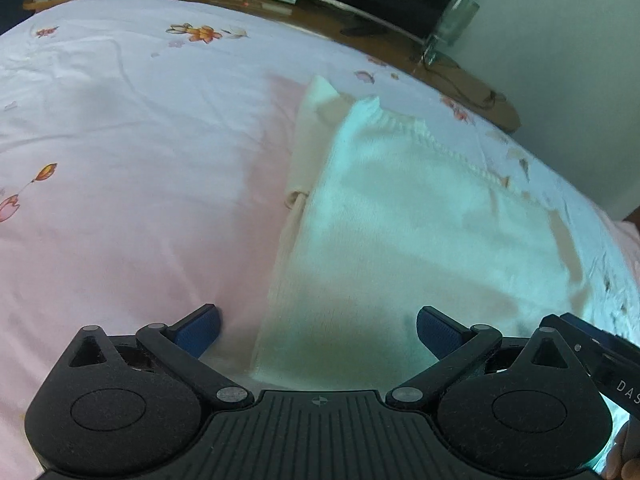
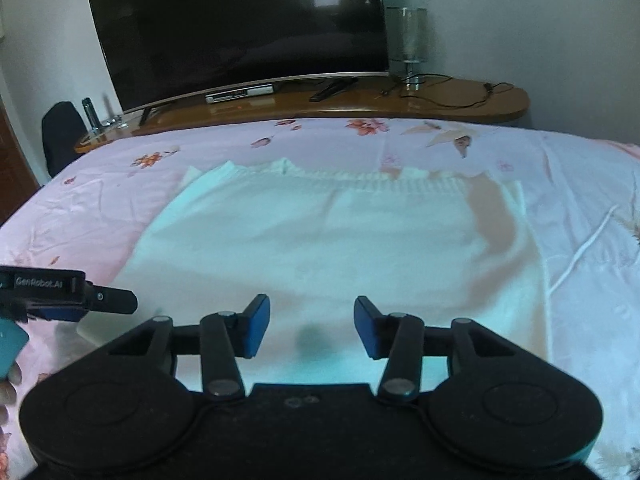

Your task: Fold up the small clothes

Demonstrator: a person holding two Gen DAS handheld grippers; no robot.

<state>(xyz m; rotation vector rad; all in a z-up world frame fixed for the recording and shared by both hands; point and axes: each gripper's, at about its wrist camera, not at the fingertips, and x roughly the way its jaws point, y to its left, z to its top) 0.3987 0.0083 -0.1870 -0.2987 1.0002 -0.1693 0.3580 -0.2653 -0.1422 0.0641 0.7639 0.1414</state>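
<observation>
A white knitted garment (image 2: 320, 240) lies flat on a pink flowered bed sheet (image 2: 580, 200), its ribbed edge toward the far side. Over its near edge hovers my right gripper (image 2: 312, 326), open, with nothing between the blue pads. In the left wrist view the same garment (image 1: 400, 220) fills the right half, a folded cream layer showing along its left side. My left gripper (image 1: 318, 334) is open wide, straddling the garment's near left corner, with no cloth pinched. The left gripper's black body (image 2: 80, 296) shows at the left edge of the right wrist view.
The pink sheet (image 1: 120, 200) spreads bare to the left of the garment. Beyond the bed runs a wooden shelf (image 2: 440, 104) with a large dark television (image 2: 240, 32), a set-top box (image 2: 240, 94), a lamp (image 2: 408, 40) and cables. A dark chair (image 2: 60, 136) stands at far left.
</observation>
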